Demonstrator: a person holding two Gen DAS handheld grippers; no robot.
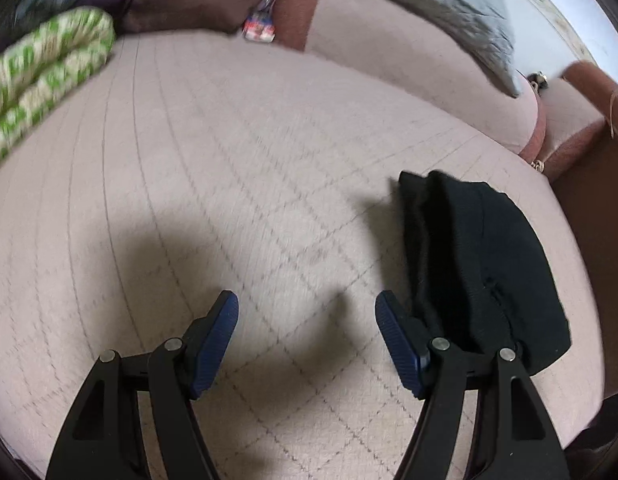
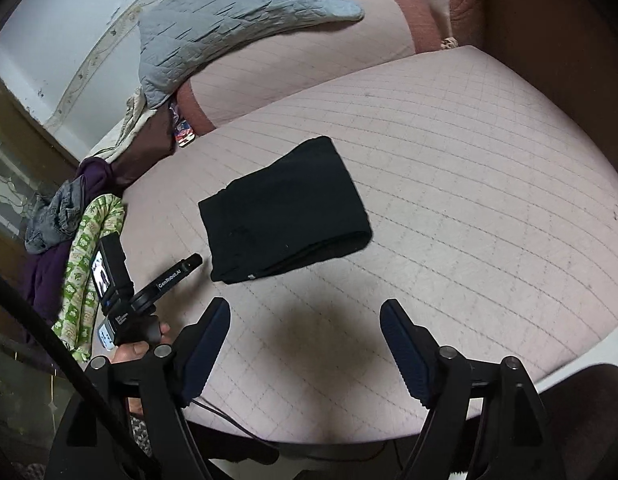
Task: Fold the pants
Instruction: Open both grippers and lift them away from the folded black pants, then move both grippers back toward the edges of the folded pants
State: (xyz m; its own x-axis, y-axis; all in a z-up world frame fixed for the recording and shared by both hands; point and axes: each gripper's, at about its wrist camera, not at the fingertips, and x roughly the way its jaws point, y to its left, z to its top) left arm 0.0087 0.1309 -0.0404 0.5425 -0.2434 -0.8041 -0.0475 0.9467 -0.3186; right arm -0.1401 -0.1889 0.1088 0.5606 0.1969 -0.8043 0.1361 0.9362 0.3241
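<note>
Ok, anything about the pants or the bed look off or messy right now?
Nothing stands out. The black pants lie folded in a compact bundle on the pink quilted bed, and both tongs, left and right, are open and clear of them.

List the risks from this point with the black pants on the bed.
1. The folded black pants lie free, and both the left gripper and right gripper are open; a careless pass could snag a layer and undo the fold.
2. The clothes pile sits at the pink bedspread's edge; the left gripper beside it could drag it in.
</note>
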